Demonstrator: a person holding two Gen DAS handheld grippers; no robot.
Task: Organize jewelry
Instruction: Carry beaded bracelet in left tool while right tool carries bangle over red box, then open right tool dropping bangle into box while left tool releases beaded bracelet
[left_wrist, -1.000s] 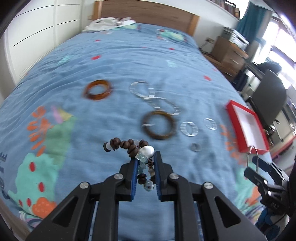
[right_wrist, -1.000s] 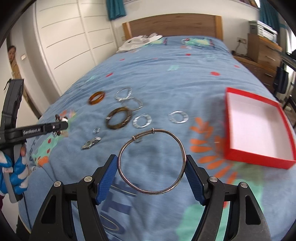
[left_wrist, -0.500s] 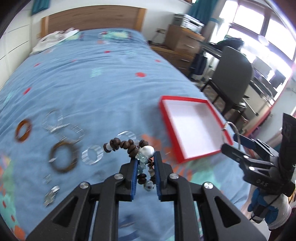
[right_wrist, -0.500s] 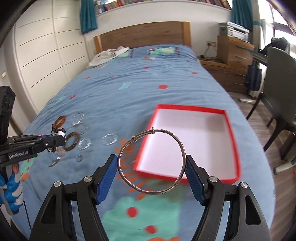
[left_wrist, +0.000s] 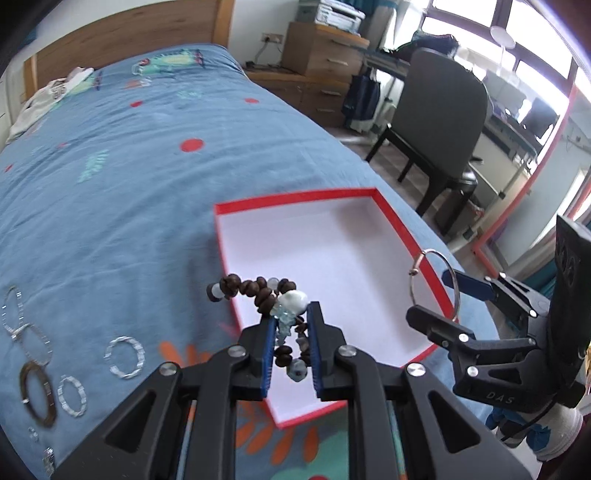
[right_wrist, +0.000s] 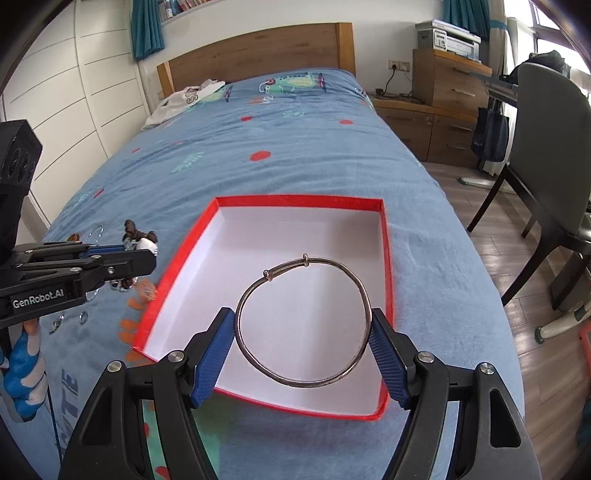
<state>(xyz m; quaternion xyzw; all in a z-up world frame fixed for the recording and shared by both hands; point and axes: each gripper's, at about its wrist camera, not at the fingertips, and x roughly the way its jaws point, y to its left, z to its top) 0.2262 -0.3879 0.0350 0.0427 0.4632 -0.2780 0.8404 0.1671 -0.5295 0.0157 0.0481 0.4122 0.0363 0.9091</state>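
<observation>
Left gripper (left_wrist: 291, 325) is clamping a beaded bracelet (left_wrist: 266, 291): dark brown beads, a few pale ones, one large white bead, pinched between the blue pads with the loose end sticking out past the fingertips and more beads hanging down between the fingers. It is hanging over the near-left corner of the red box (left_wrist: 391, 218), above the rim. Right gripper (right_wrist: 303, 332) is gripping a thin metal bangle (right_wrist: 347, 273) across its width, jaws standing wide with both pads pressing the hoop's outer edge, hoop lying roughly flat in the jaws. The bangle is sitting above the white floor of the box, toward its near edge, not touching it. From the left wrist view the right gripper is showing at the box's right edge with the bangle edge-on over the red rim. The box is lying open on the blue bedspread (right_wrist: 295, 147), toward the bed's right edge and foot end, white inside with nothing in it. Other pieces are lying on the bedspread left of the box: a clear faceted bracelet (left_wrist: 123, 356), a smaller clear one (left_wrist: 72, 395), a brown bangle (left_wrist: 37, 393), a linked silver pair (left_wrist: 22, 325) near the bed's left edge, plus a few small bits too blurred to identify. A blue-and-white glove (right_wrist: 22, 365) is holding the left gripper's handle.
</observation>
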